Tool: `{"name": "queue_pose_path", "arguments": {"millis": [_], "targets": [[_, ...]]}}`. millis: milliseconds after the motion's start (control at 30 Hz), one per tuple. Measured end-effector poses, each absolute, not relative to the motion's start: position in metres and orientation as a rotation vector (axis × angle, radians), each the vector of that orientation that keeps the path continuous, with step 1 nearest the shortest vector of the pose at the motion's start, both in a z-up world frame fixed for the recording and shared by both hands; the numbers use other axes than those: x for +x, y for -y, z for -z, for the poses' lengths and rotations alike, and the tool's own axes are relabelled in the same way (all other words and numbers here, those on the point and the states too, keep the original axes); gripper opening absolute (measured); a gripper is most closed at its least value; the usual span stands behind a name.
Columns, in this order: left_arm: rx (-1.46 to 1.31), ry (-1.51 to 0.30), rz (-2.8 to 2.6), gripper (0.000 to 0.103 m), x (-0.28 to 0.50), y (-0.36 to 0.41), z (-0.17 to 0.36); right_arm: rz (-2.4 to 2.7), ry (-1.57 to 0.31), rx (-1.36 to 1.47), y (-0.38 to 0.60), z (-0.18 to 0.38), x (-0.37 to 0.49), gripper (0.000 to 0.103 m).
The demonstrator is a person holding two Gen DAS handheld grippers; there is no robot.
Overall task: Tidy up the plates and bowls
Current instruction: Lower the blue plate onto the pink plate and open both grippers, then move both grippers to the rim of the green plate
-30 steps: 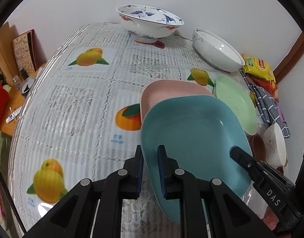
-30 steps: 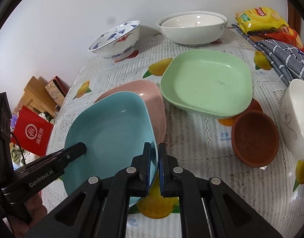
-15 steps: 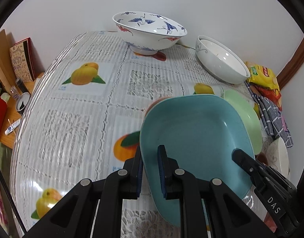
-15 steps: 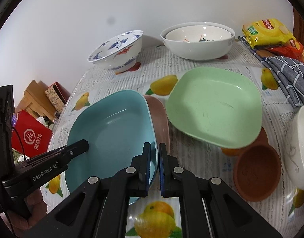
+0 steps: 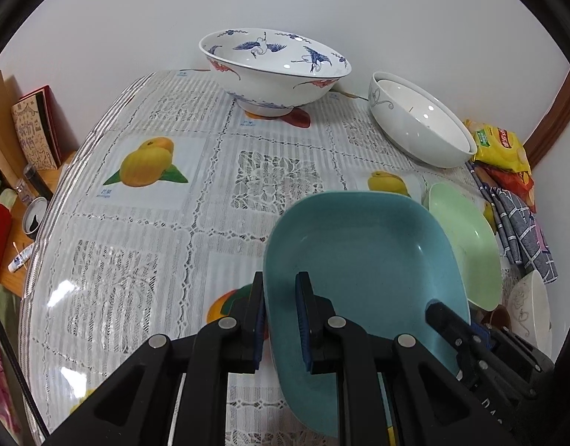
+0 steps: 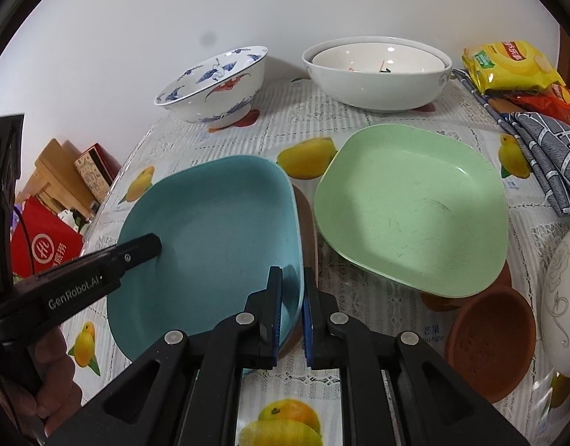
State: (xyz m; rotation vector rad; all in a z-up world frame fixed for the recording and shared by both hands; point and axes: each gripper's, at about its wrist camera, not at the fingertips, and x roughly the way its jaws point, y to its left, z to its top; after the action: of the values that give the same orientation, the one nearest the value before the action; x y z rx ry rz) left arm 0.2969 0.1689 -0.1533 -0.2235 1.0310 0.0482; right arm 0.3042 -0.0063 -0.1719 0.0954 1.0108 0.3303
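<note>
A teal square plate point(image 5: 363, 260) point(image 6: 210, 230) is held by both grippers above a pink plate, of which only a dark sliver point(image 6: 308, 223) shows. My left gripper point(image 5: 281, 290) is shut on the teal plate's left rim. My right gripper point(image 6: 292, 282) is shut on its right rim. A green plate point(image 6: 415, 204) point(image 5: 467, 238) lies just right of them, resting partly on a brown bowl point(image 6: 489, 342).
A blue-and-white crane bowl point(image 5: 274, 67) point(image 6: 218, 85) and nested white bowls point(image 5: 418, 130) point(image 6: 378, 74) stand at the back. Another white bowl point(image 6: 562, 304), a checked cloth point(image 6: 545, 156) and snack packets point(image 6: 508, 63) are on the right. The table edge point(image 5: 51, 215) is on the left.
Both grippers carried the teal plate away from me over the pink plate, which is now almost wholly covered. Both grips stayed shut.
</note>
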Motion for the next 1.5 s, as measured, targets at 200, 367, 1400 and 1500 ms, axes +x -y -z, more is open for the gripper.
{"name": "queue_pose_path", "arguments": {"millis": [200,367,1400,1500], "targets": [[-0.188,-1.049,-0.053,0.019,0.296,-0.167,0.153,-0.346,-1.013,0.079,0.006,0.170,0.303,0.023],[-0.193,-1.056,-0.071,0.024,0.288,-0.170,0.149,-0.365,-1.004,0.083,0.008,0.162,0.296,0.044],[-0.108,-0.885,0.126,0.040,0.191,-0.069,0.052,-0.101,-0.831,0.149,0.126,0.065,0.180,0.066],[-0.079,-0.888,0.122,0.040,0.198,-0.068,0.047,-0.093,-0.802,0.146,0.134,0.058,0.185,0.066]]}}
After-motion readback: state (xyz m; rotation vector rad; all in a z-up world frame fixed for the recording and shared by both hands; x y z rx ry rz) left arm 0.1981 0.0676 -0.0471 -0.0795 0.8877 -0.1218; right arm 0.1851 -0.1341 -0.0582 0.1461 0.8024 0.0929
